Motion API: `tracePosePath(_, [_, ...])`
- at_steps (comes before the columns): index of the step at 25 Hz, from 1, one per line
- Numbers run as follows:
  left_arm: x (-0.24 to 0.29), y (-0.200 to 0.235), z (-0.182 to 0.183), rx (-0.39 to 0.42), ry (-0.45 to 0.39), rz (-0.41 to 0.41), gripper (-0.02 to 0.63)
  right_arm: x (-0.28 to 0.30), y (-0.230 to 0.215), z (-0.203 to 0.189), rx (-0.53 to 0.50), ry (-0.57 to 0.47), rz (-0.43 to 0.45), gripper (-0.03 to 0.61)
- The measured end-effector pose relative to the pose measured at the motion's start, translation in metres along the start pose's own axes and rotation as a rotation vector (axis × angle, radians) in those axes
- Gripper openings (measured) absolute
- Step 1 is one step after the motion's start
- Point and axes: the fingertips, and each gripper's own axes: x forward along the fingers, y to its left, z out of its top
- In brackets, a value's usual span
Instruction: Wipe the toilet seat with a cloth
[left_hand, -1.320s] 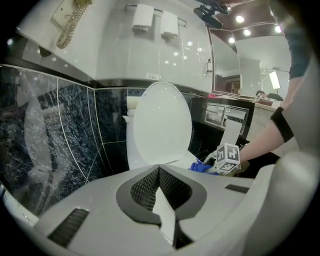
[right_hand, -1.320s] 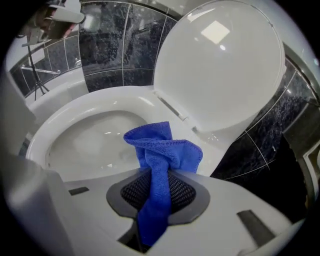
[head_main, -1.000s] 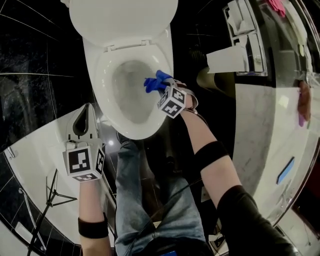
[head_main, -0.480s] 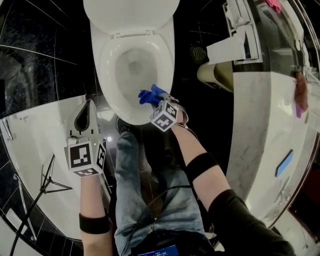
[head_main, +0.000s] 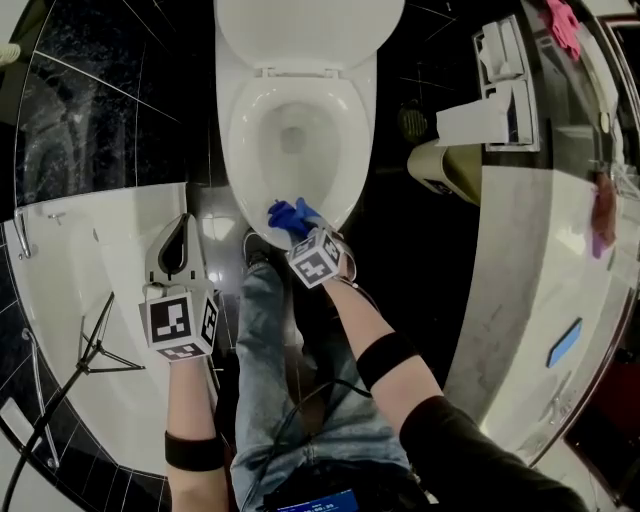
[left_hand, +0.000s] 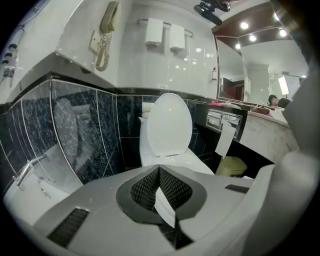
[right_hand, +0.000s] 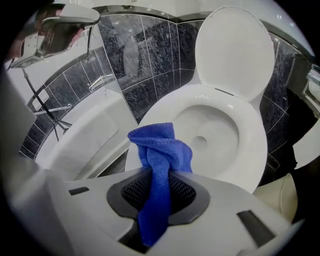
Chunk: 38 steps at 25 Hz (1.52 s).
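Note:
The white toilet has its lid (head_main: 310, 30) up and its seat (head_main: 345, 170) down. At the seat's front rim lies a bunched blue cloth (head_main: 290, 217), with my right gripper (head_main: 297, 230) shut on it from above. In the right gripper view the cloth (right_hand: 160, 155) stands up between the pads, over the seat's (right_hand: 247, 150) near edge. The right jaws have just been closing a little tighter on the cloth. My left gripper (head_main: 178, 225) hangs shut and empty to the left of the toilet. Its view looks past the closed jaws (left_hand: 160, 192) to the raised lid (left_hand: 170, 125).
A white bathtub (head_main: 90, 300) curves along the left. A yellowish waste bin (head_main: 445, 165) and a toilet paper holder (head_main: 480, 120) stand right of the toilet, beside a marble counter (head_main: 540, 250). The person's jeans-clad leg (head_main: 300, 400) is in front of the bowl.
The right gripper has drawn the cloth along the seat, from its right side round to the front rim. The left gripper has shifted along with the person and stayed shut.

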Motion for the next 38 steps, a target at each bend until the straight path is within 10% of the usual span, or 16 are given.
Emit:
tracePosePath(8, [0.024, 0.013, -0.001, -0.011, -0.003, -0.017, 0.000, 0.002, -0.011, 0.029, 0.034, -0.019, 0.025, 0.110])
tracePosePath(20, [0.086, 0.053, 0.018, 0.010, -0.024, -0.043, 0.000, 0.023, -0.159, 0.254, -0.055, -0.337, -0.163, 0.117])
tracePosePath(31, [0.114, 0.099, 0.002, 0.017, -0.026, -0.020, 0.000, 0.086, -0.180, 0.290, -0.142, -0.287, -0.178, 0.117])
tracePosePath(38, [0.091, 0.105, -0.013, -0.012, -0.006, 0.006, 0.000, 0.100, -0.104, 0.279, -0.260, -0.258, -0.028, 0.110])
